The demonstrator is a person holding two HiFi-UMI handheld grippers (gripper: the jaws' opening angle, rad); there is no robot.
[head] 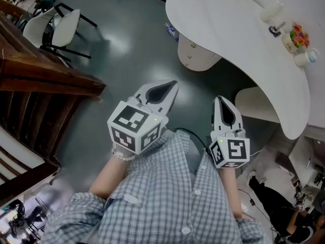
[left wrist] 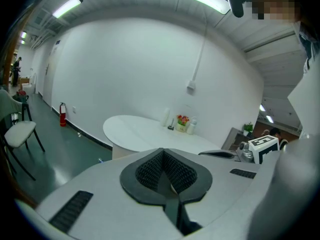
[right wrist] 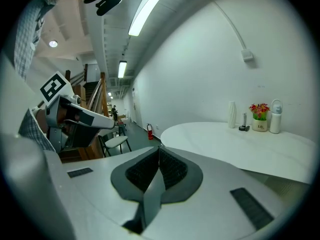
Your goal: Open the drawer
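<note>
A white pedestal (head: 195,52) with two small knobs on its front stands under the curved white table (head: 228,29); I cannot tell whether it holds a drawer, and its front looks closed. Both grippers are held close to the person's checked shirt, well short of the pedestal. In the head view my left gripper (head: 171,84) points up toward the table, jaws pressed together on nothing. My right gripper (head: 219,100) is beside it, also shut and empty. In the gripper views the left gripper (left wrist: 162,151) and the right gripper (right wrist: 159,149) show their dark pads meeting.
On the table's far end stand a flower pot (head: 298,34), a white vase (head: 270,10) and a cup (head: 307,58). A white chair (head: 56,29) and a dark wooden staircase (head: 35,85) are at the left. Grey-green floor (head: 127,50) lies between me and the pedestal.
</note>
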